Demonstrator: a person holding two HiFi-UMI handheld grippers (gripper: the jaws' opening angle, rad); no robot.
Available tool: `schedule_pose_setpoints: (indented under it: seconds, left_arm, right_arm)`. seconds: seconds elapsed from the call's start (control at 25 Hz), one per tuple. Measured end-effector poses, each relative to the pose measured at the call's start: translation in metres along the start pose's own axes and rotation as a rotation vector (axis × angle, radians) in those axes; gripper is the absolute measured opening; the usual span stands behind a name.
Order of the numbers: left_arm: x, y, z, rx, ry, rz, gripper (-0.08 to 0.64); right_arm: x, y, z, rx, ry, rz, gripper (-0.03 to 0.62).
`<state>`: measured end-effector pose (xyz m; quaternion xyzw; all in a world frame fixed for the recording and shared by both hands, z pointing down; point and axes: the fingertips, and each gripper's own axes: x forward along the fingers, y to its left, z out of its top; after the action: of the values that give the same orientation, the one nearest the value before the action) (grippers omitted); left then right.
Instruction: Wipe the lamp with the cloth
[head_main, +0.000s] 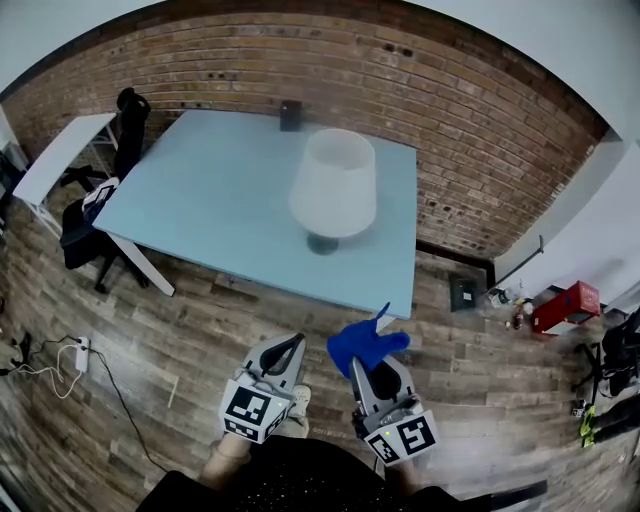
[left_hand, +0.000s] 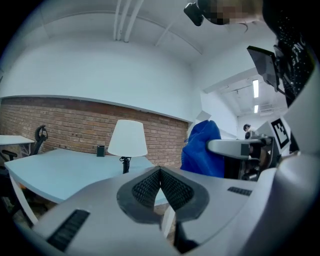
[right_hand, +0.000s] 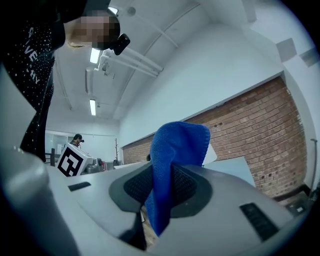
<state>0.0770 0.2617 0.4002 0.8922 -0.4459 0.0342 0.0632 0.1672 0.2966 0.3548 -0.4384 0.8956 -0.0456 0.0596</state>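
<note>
cloth (right_hand: 172, 165) clamped in right tongs (head_main: 372, 372), held off the near edge of the table (head_main: 220, 190); left tongs (left_hand: 160, 192) pressed together, empty. lamp (head_main: 333, 186) stands mid-table, well apart from both. wiping not yet begun, by the look of it; approach and whole wipe remain

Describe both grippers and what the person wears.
Both the left gripper and right gripper are pale grey, wedge-shaped shells with black ribbed pads. Each carries a white cube printed with black square markers. The person wears a black speckled top.
</note>
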Motion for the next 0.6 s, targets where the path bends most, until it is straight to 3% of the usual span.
schedule_pose_setpoints:
  seconds: [0.32,0.6]
  left_arm:
    - [0.065,0.071,0.01,-0.009,-0.002,-0.01,0.009]
    - [0.107,0.096,0.03,0.012,-0.022,-0.064,0.008]
  right_arm:
    - [0.09,-0.041,0.001,0.013,-0.019,0.027,0.074]
    - [0.129,-0.065,0.017,-0.015,-0.036,0.016,0.074]
